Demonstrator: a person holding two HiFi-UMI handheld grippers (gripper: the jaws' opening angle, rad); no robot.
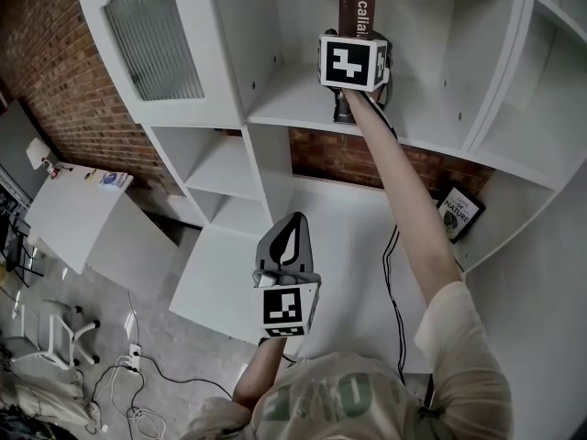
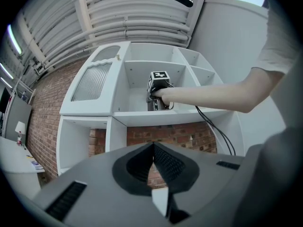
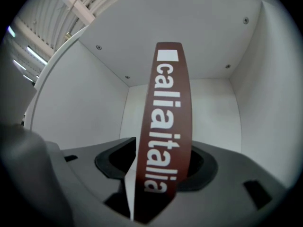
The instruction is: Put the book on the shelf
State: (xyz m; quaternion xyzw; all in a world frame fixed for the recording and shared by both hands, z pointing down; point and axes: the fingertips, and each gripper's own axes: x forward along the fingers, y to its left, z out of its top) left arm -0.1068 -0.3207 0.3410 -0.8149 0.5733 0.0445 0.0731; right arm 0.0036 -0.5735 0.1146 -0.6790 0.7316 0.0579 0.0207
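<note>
1. My right gripper (image 1: 354,60) is reached up into the upper open compartment of the white shelf unit (image 1: 303,108), arm stretched out, marker cube facing the head cam
2. The book (image 3: 168,117) stands upright btwn its jaws, brown spine w/ white lettering turned toward me
3. The jaws stand wide and are not clamping: there's dark open space beside the spine on the right, while the left jaw sits just against the book's edge (so let go, w/ the book between the 2 jaws)
4. From the head view the book (image 1: 356,3) sits near the middle of that compartment, clear of both side walls; its foot is hidden behind the gripper, so I can't tell how it meets the shelf board
5. My left gripper (image 1: 292,236) hangs low in front of me, well apart from the shelf, jaws pressed together w/ nothing in them; its own view shows the 2 tips meeting in a point (image 2: 154,150)
6. A black cable (image 1: 390,273) runs down along my right arm
7. A 2nd book (image 1: 459,211) w/ a dark cover leans in a lower compartment at the right
8. Left of my compartment is a ribbed glass door (image 1: 151,35); brick wall (image 1: 46,53) shows behind the unit
</note>
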